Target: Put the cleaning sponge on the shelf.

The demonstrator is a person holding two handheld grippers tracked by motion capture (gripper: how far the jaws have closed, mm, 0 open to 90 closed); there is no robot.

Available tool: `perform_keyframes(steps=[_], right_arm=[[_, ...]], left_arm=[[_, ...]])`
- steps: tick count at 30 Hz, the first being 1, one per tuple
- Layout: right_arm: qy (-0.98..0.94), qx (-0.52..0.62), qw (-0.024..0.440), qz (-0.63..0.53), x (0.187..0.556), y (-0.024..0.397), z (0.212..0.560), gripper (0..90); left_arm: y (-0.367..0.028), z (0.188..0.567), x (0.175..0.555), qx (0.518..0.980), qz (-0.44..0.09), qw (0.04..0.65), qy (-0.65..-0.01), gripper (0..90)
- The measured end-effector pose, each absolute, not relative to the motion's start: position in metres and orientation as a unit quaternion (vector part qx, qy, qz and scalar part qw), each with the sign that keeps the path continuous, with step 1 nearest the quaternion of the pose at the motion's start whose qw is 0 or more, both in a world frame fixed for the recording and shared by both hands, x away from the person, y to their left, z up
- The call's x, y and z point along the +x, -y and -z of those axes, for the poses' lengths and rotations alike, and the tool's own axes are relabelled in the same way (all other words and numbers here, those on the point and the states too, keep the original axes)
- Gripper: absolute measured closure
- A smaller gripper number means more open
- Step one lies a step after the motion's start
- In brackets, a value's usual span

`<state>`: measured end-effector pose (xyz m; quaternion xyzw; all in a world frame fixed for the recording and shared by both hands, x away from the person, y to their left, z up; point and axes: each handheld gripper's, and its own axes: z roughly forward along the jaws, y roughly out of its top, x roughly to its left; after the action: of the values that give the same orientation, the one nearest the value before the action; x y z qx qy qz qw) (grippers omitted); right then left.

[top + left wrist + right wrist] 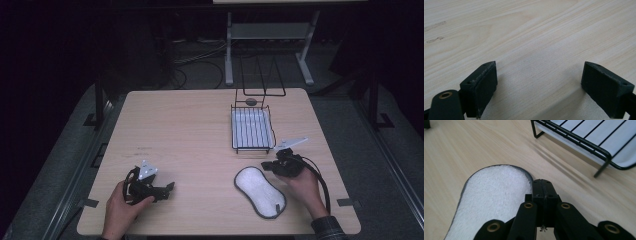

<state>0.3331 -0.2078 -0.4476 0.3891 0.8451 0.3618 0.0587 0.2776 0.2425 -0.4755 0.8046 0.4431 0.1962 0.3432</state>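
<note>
A white fluffy pad with a dark rim point(259, 191) point(491, 200) lies flat near the table's front right. My right gripper point(267, 166) point(545, 185) hovers just over its far right end, jaws pressed together with nothing between them. A black wire rack over a white tray point(251, 129) point(596, 142) stands just beyond it. My left gripper point(169, 187) point(539, 87) rests at the front left, pointing right, jaws wide apart over bare wood.
The light wooden table point(185, 135) has free room across its left and middle. A small dark round object point(251, 101) lies behind the rack, where a tall wire frame point(262, 75) rises. Beyond the table stands a grey metal stand point(270, 35) on a dark floor.
</note>
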Motion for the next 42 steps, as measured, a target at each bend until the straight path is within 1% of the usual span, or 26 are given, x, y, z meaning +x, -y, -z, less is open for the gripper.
perform_keyframes(steps=[10, 22, 31, 42], right_arm=[[-0.831, 0.395, 0.063, -0.386, 0.292, 0.232, 0.434, 89.8], [-0.842, 0.385, 0.048, -0.374, 0.251, 0.232, 0.442, 89.8], [-0.848, 0.378, 0.036, -0.371, 0.237, 0.228, 0.445, 89.8], [-0.854, 0.38, 0.036, -0.354, 0.24, 0.227, 0.45, 89.8]], left_arm=[[-0.243, 0.475, 0.278, 0.806, -0.197, 0.341, -0.441, 12.7], [-0.243, 0.475, 0.278, 0.806, -0.197, 0.342, -0.441, 12.7], [-0.243, 0.475, 0.278, 0.806, -0.197, 0.342, -0.441, 12.7], [-0.243, 0.475, 0.278, 0.806, -0.197, 0.342, -0.441, 12.7]])
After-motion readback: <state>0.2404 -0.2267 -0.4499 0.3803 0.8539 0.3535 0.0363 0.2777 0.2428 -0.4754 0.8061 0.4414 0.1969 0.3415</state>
